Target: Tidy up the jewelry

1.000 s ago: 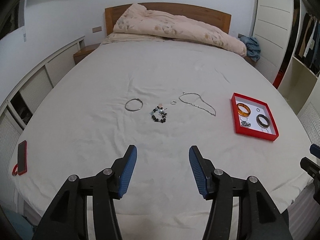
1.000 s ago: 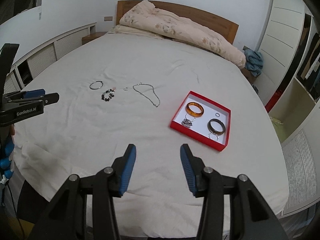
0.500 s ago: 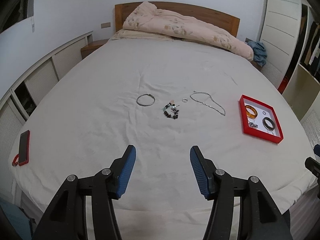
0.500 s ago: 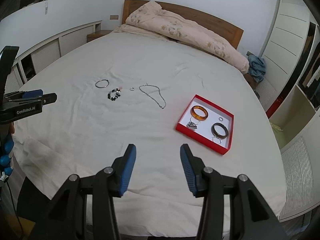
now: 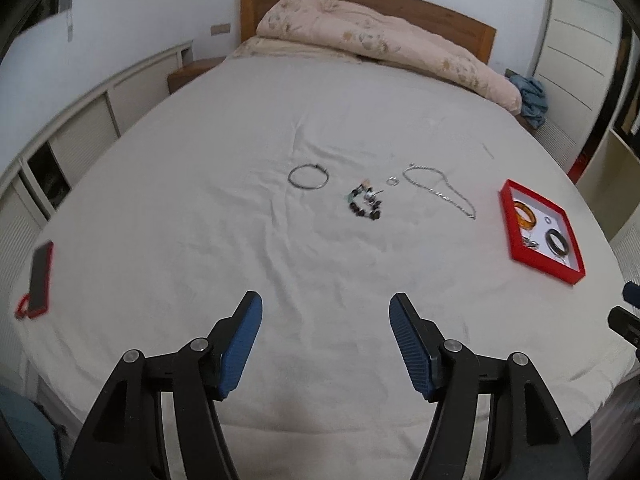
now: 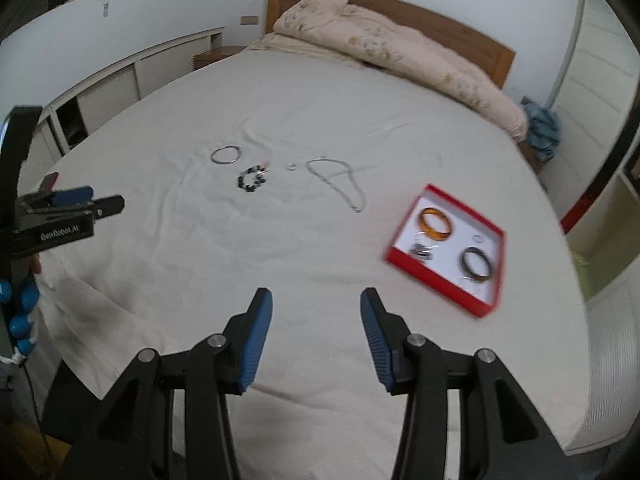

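Loose jewelry lies mid-bed: a silver bangle (image 5: pixel 309 176), a dark beaded bracelet (image 5: pixel 365 202), a small ring (image 5: pixel 392 180) and a silver chain necklace (image 5: pixel 440 192). To the right sits a red tray (image 5: pixel 505 216) holding an amber bangle (image 5: pixel 525 215), a dark bangle (image 5: pixel 557 241), a ring and small pieces. My left gripper (image 5: pixel 326 340) hovers over the near sheet, its jaws opening with nothing between them. My right gripper (image 6: pixel 316 334) is open and empty, near the tray (image 6: pixel 430 270). In the right wrist view the bangle (image 6: pixel 226 155), bracelet (image 6: pixel 251 179) and necklace (image 6: pixel 338 184) lie further off.
A phone in a red case (image 5: pixel 38 276) lies at the bed's left edge. A folded quilt (image 5: pixel 380 44) and wooden headboard (image 5: pixel 436 16) fill the far end. Low cabinets (image 5: pixel 72 136) run along the left; wardrobe shelves (image 5: pixel 600 60) stand at right. The left gripper's body (image 6: pixel 60 220) shows at the right wrist view's left edge.
Both views have shifted: the jewelry and tray now sit closer and further right in the left wrist view. My left gripper's jaws stand wider apart. The right jaws keep the same gap.
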The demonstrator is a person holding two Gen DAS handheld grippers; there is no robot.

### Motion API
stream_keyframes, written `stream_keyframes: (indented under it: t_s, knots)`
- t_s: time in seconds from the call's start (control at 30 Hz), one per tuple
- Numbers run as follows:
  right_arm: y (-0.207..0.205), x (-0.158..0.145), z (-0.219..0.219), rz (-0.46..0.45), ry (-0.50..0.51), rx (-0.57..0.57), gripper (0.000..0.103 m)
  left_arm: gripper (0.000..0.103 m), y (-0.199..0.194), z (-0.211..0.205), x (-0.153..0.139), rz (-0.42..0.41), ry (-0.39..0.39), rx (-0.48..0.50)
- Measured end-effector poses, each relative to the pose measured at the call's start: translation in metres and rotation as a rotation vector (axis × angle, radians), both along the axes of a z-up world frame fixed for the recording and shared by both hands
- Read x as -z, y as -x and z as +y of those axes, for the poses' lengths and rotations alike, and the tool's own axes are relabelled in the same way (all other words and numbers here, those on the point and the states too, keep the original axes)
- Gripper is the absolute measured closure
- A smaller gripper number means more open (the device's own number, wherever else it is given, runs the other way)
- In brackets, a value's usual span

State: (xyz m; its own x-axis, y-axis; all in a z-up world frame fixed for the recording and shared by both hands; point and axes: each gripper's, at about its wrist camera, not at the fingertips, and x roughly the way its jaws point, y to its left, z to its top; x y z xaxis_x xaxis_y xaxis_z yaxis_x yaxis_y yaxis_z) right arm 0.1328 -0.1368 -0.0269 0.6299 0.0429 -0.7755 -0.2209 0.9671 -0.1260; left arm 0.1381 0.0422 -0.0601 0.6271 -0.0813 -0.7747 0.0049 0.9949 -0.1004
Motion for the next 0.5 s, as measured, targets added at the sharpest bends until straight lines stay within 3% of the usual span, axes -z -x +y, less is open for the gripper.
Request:
stream_keyframes:
  t_s: [0.3, 0.5]
  knots:
    - [-0.097, 0.052, 0.003, 0.059, -0.174, 0.002, 0.059, 0.042, -0.08, 0.011, 0.043, 0.035, 0.018, 0.03]
    - [-0.188, 0.08, 0.002, 0.086, -0.154, -0.009, 0.059, 0.042, -0.146, -0.005, 0.074, 0.074, 0.066, 0.078]
